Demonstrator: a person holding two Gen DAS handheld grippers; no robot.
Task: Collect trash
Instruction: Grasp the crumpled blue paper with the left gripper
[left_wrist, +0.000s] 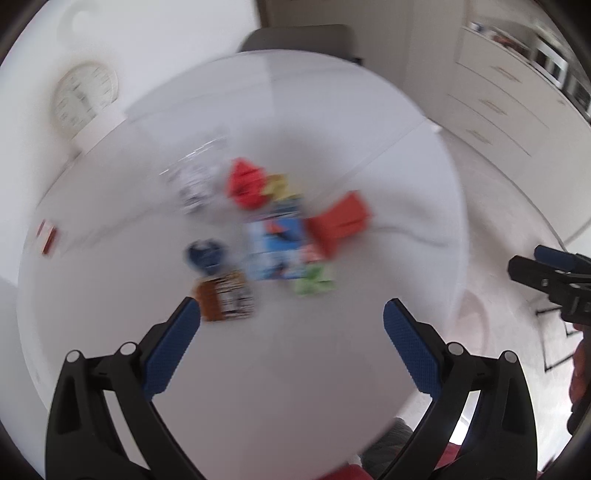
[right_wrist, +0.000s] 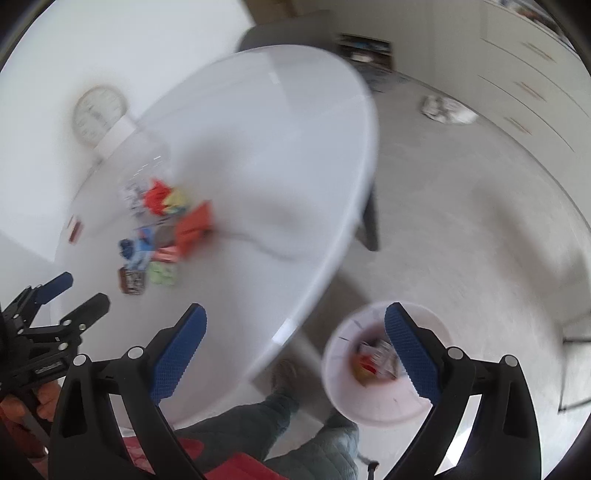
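My left hand-held gripper (left_wrist: 291, 314) and right hand-held gripper (right_wrist: 295, 319) both gape empty. The trash pile (left_wrist: 273, 229) lies mid-bench (left_wrist: 332, 369) at twelve o'clock; the bin (right_wrist: 373, 369) sits at five o'clock.

Left wrist view: from above, down along its fingers (left_wrist: 173, 347) onto the desk (left_wrist: 258, 369), litter pile (left_wrist: 273, 229) central, near | Right wrist view: higher, off the desk edge (right_wrist: 332, 229), facing down over floor and bin (right_wrist: 380, 402) | Shared: desk, pile (right_wrist: 162, 229), wall clock (left_wrist: 85, 96).
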